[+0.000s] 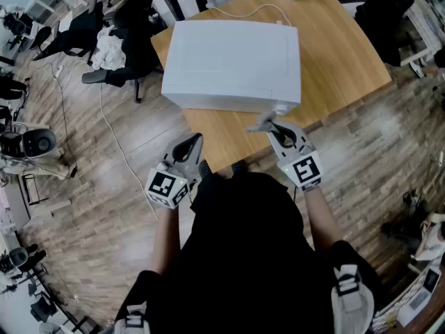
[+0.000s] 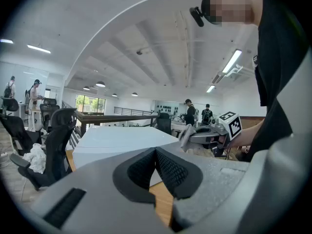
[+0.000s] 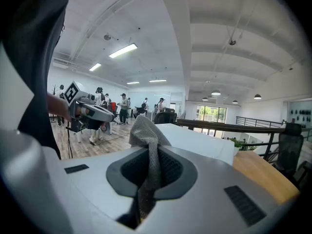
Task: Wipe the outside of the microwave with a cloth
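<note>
Grey waffle-knit cloth [image 3: 145, 130] is bunching up in my right gripper's [image 1: 276, 131] clamped jaws, right by the boxy, smooth white microwave [image 1: 233, 65] — my left gripper [image 1: 197, 142] is sitting closed, empty.

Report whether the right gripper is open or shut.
Shut. In its own view the right gripper pinches the grey woven cloth between its black pads, cloth bunched above them.
</note>
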Available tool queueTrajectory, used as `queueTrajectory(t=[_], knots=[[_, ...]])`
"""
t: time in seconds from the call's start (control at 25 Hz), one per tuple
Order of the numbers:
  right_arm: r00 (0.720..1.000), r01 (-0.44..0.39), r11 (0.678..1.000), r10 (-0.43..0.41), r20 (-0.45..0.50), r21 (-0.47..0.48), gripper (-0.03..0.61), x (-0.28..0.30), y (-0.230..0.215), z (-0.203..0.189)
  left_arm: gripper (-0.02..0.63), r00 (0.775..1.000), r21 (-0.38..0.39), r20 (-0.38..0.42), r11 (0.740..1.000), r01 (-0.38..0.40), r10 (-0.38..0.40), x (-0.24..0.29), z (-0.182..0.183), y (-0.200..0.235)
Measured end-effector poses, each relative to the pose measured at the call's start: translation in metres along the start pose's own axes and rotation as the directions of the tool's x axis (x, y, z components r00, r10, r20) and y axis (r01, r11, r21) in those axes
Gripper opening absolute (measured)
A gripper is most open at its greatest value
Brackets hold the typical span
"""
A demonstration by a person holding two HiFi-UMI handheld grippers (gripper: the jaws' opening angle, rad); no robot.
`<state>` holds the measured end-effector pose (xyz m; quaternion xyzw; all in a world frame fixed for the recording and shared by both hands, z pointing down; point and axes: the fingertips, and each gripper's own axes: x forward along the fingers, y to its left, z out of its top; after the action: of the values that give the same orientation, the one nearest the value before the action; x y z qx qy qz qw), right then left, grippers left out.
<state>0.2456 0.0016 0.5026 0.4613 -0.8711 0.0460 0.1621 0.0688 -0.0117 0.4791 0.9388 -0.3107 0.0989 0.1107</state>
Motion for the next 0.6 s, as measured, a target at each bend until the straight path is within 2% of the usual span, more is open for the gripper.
queueTrajectory(t=[0.6], knots=[[1.0,0.002,1.0,-0.002,-0.003,0.011,0.014,0.0004,0.0047,-0.0017,0.002,1.0,0.0,0.003,1.0,-0.006,0.006,-0.0088,0.001,0.0004]])
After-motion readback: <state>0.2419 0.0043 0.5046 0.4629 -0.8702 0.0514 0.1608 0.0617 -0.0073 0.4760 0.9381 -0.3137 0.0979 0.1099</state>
